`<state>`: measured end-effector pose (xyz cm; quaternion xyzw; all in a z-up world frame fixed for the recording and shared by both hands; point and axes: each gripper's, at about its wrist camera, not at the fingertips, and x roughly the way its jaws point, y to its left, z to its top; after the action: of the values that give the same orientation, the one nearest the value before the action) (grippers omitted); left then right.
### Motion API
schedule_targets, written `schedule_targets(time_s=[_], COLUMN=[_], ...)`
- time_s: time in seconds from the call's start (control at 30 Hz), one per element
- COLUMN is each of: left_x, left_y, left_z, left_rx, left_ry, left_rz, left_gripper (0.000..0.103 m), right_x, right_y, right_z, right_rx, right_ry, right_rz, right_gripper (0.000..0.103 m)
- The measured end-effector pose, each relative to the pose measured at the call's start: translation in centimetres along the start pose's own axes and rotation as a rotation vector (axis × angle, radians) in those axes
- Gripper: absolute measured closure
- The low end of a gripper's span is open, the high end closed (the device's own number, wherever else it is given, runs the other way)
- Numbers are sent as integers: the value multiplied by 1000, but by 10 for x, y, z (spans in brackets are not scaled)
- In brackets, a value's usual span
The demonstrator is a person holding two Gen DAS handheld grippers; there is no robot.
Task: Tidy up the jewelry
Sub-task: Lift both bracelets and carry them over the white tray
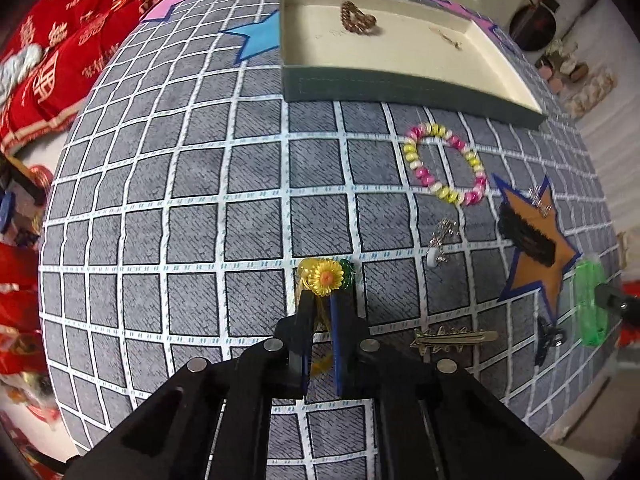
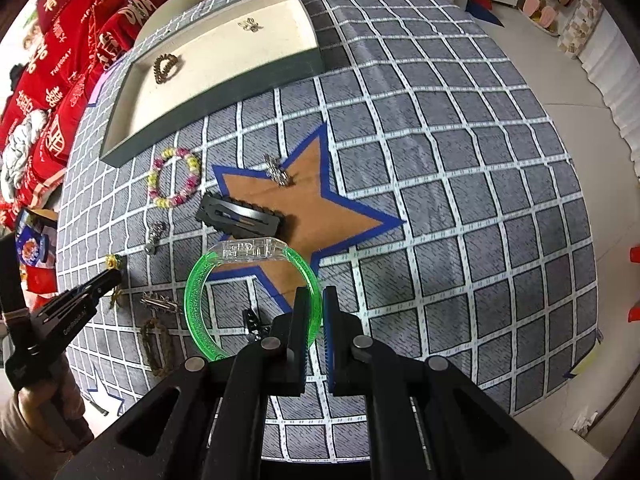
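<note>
Left gripper [image 1: 322, 300] — its two fingers are pinching a yellow flower hair tie [image 1: 326, 277], which is sitting just above the grey checked tablecloth [image 1: 160, 200]. Right gripper [image 2: 318, 312] — its fingers are closing on the rim of a green translucent bangle [image 2: 252, 300], whose clear clasp block is pointing away from the camera; the bangle is hanging over the lower tip of the brown star patch [image 2: 304, 204].

The open tray [image 1: 400, 88], cream inside with dark outer walls, is lying at the far side of the cloth and is holding a brown heart-shaped piece [image 1: 357, 19] and a small thin metal item [image 1: 448, 38]. Just in front of the tray a pink-and-yellow beaded bracelet [image 1: 444, 164] is resting on the cloth. A black comb clip [image 2: 240, 216] is lying across the left edge of the star, with a small silver piece [image 2: 278, 170] near the star's upper point. A gold hair clip [image 1: 454, 338] is lying near the left gripper, to its right.
</note>
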<state>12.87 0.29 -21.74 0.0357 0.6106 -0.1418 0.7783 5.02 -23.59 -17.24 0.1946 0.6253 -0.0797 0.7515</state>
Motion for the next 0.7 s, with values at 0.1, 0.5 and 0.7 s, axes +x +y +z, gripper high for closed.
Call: schedule_targets(time_s=[0.1, 0.5, 0.7], left_x=[-11, -40, -44], left_y=[7, -1, -20], left_z=[6, 28, 47], left_rx=[-7, -3, 21], left_ry=[-14, -55, -108], left_rz=[-15, -40, -58], left_gripper=[92, 92, 92], right_x=[-4, -13, -18], right_y=[1, 11, 14], right_z=[5, 26, 47], right_rx=[-1, -13, -30], right_ry=[-12, -49, -74], right_rz=[7, 37, 50], right_gripper=[96, 96, 96])
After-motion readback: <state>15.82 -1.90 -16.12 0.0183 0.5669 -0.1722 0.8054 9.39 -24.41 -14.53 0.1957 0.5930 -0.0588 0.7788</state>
